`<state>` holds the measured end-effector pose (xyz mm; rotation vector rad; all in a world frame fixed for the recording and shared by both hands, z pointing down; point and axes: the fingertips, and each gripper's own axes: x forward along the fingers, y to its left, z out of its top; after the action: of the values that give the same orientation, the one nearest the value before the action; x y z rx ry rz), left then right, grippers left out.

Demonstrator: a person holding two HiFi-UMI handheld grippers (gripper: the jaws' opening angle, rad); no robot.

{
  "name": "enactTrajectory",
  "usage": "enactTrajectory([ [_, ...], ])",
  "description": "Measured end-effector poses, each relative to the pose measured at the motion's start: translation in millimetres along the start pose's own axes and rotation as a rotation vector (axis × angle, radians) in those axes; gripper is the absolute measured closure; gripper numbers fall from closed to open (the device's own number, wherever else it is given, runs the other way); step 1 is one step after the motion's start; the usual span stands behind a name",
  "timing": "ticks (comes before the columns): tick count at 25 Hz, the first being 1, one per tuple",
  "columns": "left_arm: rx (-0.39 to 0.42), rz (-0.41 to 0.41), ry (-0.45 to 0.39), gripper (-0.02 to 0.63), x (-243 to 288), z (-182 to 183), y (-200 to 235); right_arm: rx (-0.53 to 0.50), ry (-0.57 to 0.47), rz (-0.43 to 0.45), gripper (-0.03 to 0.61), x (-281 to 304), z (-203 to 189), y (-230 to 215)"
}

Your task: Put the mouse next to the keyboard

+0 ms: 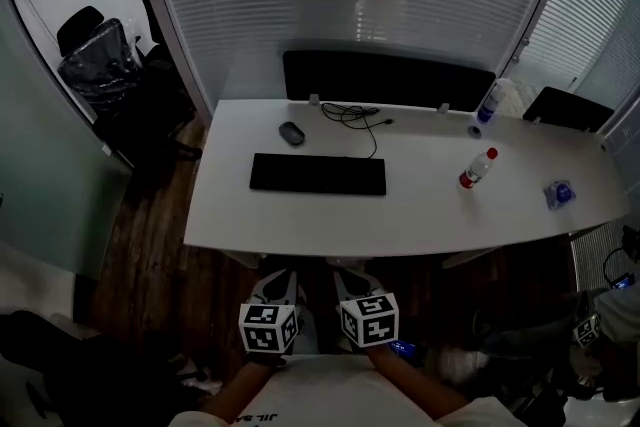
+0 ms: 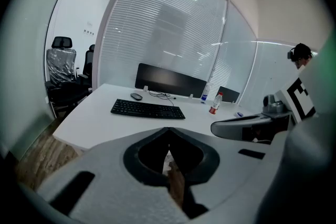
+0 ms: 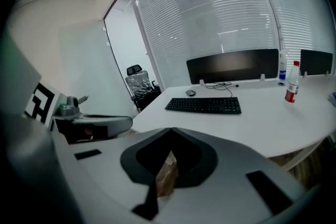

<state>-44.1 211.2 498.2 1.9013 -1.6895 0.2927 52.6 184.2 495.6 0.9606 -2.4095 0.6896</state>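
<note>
The white desk [image 1: 420, 215] carries a black keyboard [image 1: 318, 174]; the left gripper [image 2: 168, 129] and right gripper [image 3: 171, 129] hang short of it, jaws pressed together, empty. The mouse [image 1: 291, 132] sits just behind the keyboard's left end: probably light, hard, slick, best pinched across its sides

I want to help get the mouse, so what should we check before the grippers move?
1. Mouse in plain sight on the table, nothing on it: ok.
2. Bare table beside the keyboard: ok.
3. Left gripper open for grasping: not ok, jaws together, empty.
4. Right gripper open: not ok, jaws together, empty.
5. Grippers near the mouse: not ok, both held short of the table's near edge.
6. Cable free of the mouse: cannot tell.
</note>
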Motion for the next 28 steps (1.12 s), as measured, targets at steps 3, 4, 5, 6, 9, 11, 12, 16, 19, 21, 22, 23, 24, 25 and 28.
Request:
enactTrajectory([
  [3, 0.017, -0.015, -0.004, 0.612, 26, 28, 30, 0.005, -0.006, -0.016, 0.574, 37, 28, -1],
  [4, 0.026, -0.022, -0.007, 0.612, 34, 39, 39, 0.008, -0.011, -0.023, 0.574, 49, 38, -2],
  [5, 0.035, -0.030, -0.009, 0.612, 43, 50, 48, 0.009, -0.017, -0.031, 0.574, 60, 48, -3],
  [6, 0.044, -0.038, -0.012, 0.612, 52, 60, 56, 0.011, -0.023, -0.039, 0.574, 71, 58, -4],
  [9, 0.063, -0.058, -0.011, 0.612, 75, 84, 76, 0.024, -0.042, -0.063, 0.574, 95, 83, -10],
  [11, 0.076, -0.073, -0.008, 0.612, 87, 96, 84, 0.037, -0.052, -0.081, 0.574, 106, 95, -15],
  [12, 0.081, -0.080, -0.005, 0.612, 93, 101, 87, 0.042, -0.053, -0.090, 0.574, 111, 100, -17],
  [16, 0.077, -0.104, 0.005, 0.612, 112, 118, 93, 0.055, -0.041, -0.116, 0.574, 123, 113, -27],
  [19, 0.067, -0.111, 0.009, 0.612, 121, 127, 94, 0.054, -0.033, -0.122, 0.574, 130, 123, -33],
  [21, 0.057, -0.106, 0.010, 0.612, 127, 131, 94, 0.049, -0.031, -0.114, 0.574, 135, 130, -36],
  [22, 0.053, -0.101, 0.008, 0.612, 130, 133, 95, 0.043, -0.030, -0.107, 0.574, 138, 134, -38],
  [23, 0.048, -0.094, 0.007, 0.612, 134, 135, 96, 0.037, -0.029, -0.099, 0.574, 142, 138, -40],
  [24, 0.044, -0.086, 0.005, 0.612, 137, 138, 97, 0.031, -0.027, -0.091, 0.574, 145, 141, -43],
  [25, 0.039, -0.079, 0.005, 0.612, 140, 139, 97, 0.026, -0.025, -0.083, 0.574, 148, 145, -45],
  [28, 0.036, -0.055, 0.008, 0.612, 146, 140, 99, 0.012, -0.021, -0.064, 0.574, 155, 152, -53],
])
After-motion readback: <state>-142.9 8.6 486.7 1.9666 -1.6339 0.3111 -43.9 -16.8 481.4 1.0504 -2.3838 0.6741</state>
